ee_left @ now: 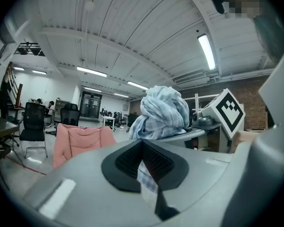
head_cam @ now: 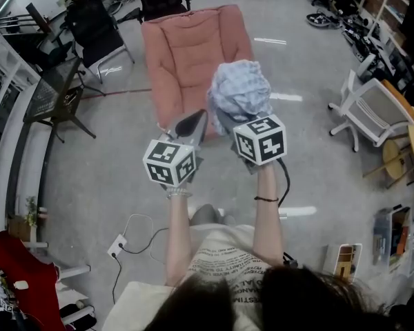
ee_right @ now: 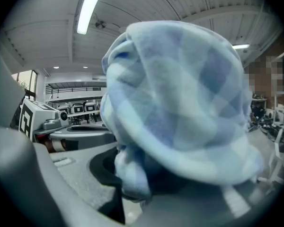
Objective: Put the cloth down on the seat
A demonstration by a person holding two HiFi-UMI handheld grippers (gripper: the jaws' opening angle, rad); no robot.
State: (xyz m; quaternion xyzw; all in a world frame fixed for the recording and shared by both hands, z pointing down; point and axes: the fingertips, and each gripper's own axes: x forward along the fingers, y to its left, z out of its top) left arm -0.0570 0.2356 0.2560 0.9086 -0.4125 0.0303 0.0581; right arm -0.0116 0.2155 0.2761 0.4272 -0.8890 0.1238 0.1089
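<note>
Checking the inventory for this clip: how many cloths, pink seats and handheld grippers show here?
cloth: 1
pink seat: 1
left gripper and right gripper: 2
Total: 4

The cloth (head_cam: 239,88) is soft woven fabric in a pale blue check, matt and heavily crumpled. The seat (head_cam: 193,47) is padded pink upholstery, matt, with stitched quilting seams. The left tool (ee_left: 143,148) and right tool (ee_right: 137,183) have smooth, matt grey plastic jaws. Their pads (ee_left: 125,162) are black and finely ribbed, like rubber. Around the seat, the floor (head_cam: 310,67) is smooth grey and faintly glossy, catching streaks of light. Left of the seat stands an office chair (head_cam: 96,33) with a black mesh back. Right of the seat is a chair (head_cam: 352,105) with a white hard-plastic frame.
</note>
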